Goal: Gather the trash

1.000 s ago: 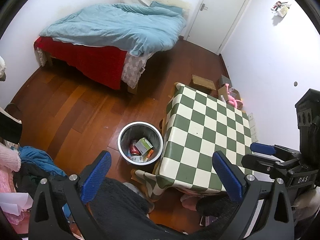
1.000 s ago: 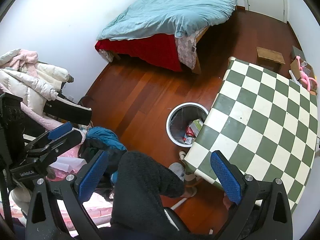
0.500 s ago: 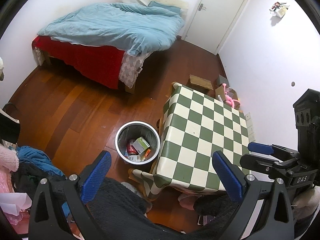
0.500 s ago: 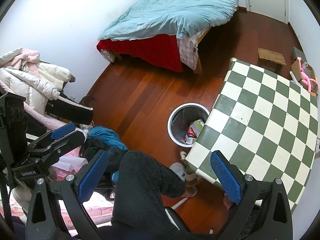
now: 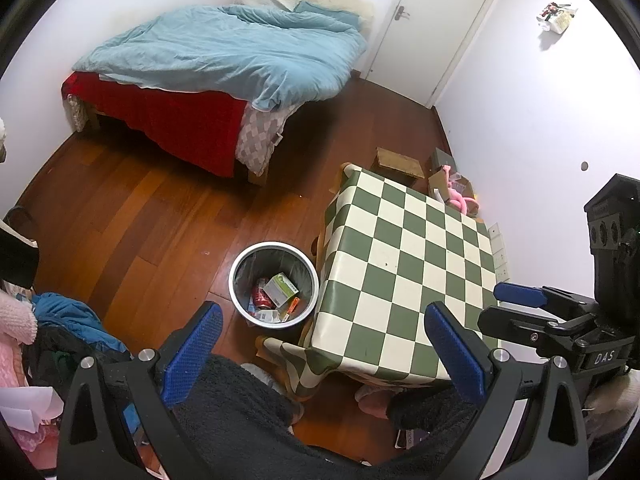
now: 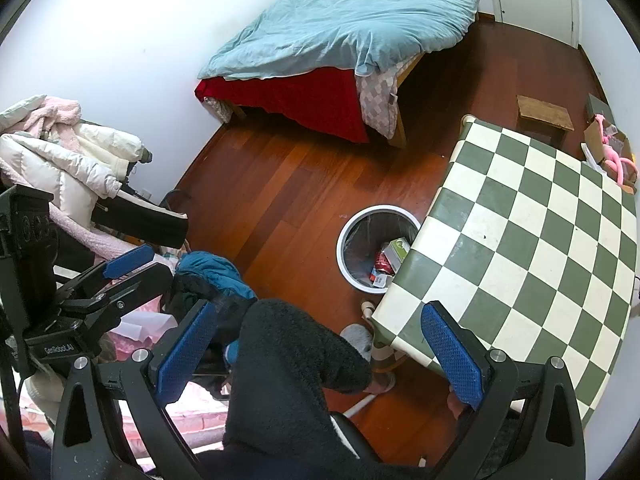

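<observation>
Left wrist view: we hold the left gripper [image 5: 320, 344] high over the room w/ jaws spread wide, nothing between the blue pads [image 5: 192, 350]. Below and between them sits the bin [image 5: 274, 246], a round metal can on the wood floor [image 5: 140, 216], touching or just beside the table [image 5: 404, 264] edge; we can't tell which. Trash [image 5: 276, 294] is inside the bin: a green-and-white box, a red packet, a few smaller bits. Table has a green/cream checked cloth, top bare. Our dark fleece knee [image 5: 236, 412] fills the bottom of frame. At far right we see the right gripper [image 5: 520, 300] side-on; its jaws can't be judged from this angle. Bed [image 5: 224, 60] w/ blue duvet sits at the back, door [image 5: 436, 20] to its right.

Right wrist view: right gripper [image 6: 320, 352] also spread wide, empty, over our knee [image 6: 288, 360] and the table [image 6: 532, 216] corner. Bin [image 6: 378, 210] is partly hidden under the table edge, trash [image 6: 390, 258] showing inside. Left gripper [image 6: 128, 264] shows at left, near a pile of coats [image 6: 60, 152] and a blue garment [image 6: 212, 272]. A small wooden stool [image 6: 544, 114] stands beyond the table, pink item [image 6: 614, 158] in a box near it.
</observation>
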Demonstrator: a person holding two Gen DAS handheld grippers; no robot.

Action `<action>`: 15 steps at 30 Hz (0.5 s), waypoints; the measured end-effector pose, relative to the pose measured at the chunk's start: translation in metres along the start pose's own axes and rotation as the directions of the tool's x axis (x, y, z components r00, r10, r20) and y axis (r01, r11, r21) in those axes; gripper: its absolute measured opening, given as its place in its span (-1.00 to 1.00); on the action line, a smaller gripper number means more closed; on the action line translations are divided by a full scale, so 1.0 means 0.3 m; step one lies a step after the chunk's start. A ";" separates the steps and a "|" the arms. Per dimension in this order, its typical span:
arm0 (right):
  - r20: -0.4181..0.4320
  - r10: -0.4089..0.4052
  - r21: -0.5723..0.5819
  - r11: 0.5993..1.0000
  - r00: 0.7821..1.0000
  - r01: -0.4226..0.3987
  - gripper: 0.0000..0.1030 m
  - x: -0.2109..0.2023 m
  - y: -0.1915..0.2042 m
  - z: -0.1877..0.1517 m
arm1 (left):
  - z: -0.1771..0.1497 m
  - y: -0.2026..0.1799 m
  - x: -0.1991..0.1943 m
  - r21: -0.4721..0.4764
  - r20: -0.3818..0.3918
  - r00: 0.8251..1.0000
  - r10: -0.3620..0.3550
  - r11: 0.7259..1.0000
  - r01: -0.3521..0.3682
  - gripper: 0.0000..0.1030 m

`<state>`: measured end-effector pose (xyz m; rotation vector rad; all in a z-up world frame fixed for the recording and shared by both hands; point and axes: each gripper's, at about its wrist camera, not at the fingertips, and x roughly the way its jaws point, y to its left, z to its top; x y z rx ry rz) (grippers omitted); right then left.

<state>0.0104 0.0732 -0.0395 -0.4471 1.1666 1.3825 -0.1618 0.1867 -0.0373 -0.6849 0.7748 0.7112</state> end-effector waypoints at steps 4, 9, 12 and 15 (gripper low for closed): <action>-0.001 -0.001 0.000 1.000 1.000 0.001 1.00 -0.001 0.002 -0.001 | 0.000 0.000 0.002 -0.003 -0.001 1.000 0.000 1.000 0.000 1.00; 0.000 -0.001 0.001 1.000 1.000 0.001 1.00 0.001 0.000 0.001 | -0.001 0.001 0.001 -0.003 -0.002 1.000 -0.003 1.000 0.003 1.00; -0.003 0.001 -0.003 1.000 1.000 -0.001 1.00 0.004 0.002 0.002 | 0.005 0.001 0.002 -0.005 -0.005 1.000 -0.012 1.000 0.012 1.00; -0.010 0.004 -0.007 1.000 1.000 -0.004 1.00 0.009 0.010 0.000 | 0.009 0.000 0.003 -0.004 -0.007 1.000 -0.016 1.000 0.015 1.00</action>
